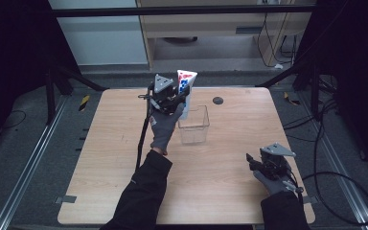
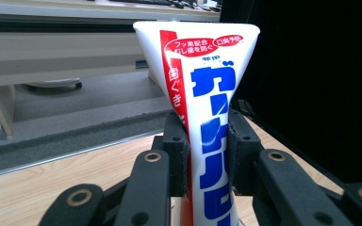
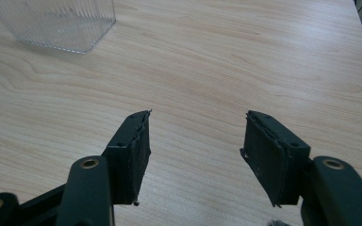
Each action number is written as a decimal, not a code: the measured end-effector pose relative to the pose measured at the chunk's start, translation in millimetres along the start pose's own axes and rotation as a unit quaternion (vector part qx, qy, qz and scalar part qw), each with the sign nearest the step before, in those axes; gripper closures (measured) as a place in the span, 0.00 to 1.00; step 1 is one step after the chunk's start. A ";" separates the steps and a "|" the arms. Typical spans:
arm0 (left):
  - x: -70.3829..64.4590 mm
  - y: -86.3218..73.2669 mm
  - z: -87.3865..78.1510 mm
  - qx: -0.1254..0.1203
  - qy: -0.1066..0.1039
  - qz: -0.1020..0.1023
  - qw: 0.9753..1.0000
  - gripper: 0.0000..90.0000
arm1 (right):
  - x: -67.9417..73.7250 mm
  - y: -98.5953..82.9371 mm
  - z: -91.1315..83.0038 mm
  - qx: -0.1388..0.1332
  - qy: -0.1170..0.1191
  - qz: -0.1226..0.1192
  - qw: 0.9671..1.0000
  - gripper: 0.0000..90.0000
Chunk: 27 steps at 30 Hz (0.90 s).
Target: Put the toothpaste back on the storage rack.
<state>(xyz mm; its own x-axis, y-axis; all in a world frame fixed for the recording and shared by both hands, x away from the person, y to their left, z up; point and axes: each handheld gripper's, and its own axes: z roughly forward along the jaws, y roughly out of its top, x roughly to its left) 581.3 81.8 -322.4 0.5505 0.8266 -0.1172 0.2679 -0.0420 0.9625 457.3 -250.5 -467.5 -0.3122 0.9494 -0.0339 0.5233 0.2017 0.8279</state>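
A white toothpaste tube [image 2: 207, 108] with blue and red print stands upright, crimped end up, pinched between the jaws of my left gripper [image 2: 208, 141]. In the high view that left gripper [image 1: 178, 98] holds the tube [image 1: 186, 82] above the table's far middle, just left of and behind a clear plastic box [image 1: 193, 125]. The box stands open-topped on the table, and its ribbed corner [image 3: 56, 26] shows at the top left of the right gripper view. My right gripper [image 3: 195, 150] is open over bare wood, near the table's front right [image 1: 251, 160].
The wooden table [image 1: 124, 158] has a small dark round mark [image 1: 217, 100] near its far edge. Cables trail from both grippers; the left one [image 1: 143, 139] hangs along the forearm. Beyond the table lie grey floor, metal rails and a wooden cabinet.
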 end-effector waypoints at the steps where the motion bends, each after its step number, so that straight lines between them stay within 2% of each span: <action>1: -0.6 -0.6 2.7 0.001 0.000 0.001 1.000 0.81 | -0.3 -0.1 0.3 0.000 0.000 0.000 1.000 0.46; 8: -2.7 -6.2 19.9 0.004 -0.007 -0.002 1.000 0.81 | -0.4 0.4 -0.2 -0.004 0.004 0.002 1.000 0.46; 14: -1.3 -13.9 30.2 0.008 -0.001 0.000 1.000 0.81 | 0.8 0.3 0.3 -0.001 0.007 0.003 1.000 0.46; 27: 5.0 -29.3 49.0 0.032 0.004 -0.005 0.999 0.81 | 0.0 -0.1 0.8 0.000 0.008 0.003 1.000 0.46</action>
<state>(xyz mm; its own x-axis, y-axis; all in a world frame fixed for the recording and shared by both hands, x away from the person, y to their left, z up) 615.0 59.7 -363.2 0.5414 0.8313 -0.1254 0.3238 -0.0685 0.9436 457.9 -250.3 -468.0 -0.3219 0.9465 -0.0210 0.5242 0.1967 0.8286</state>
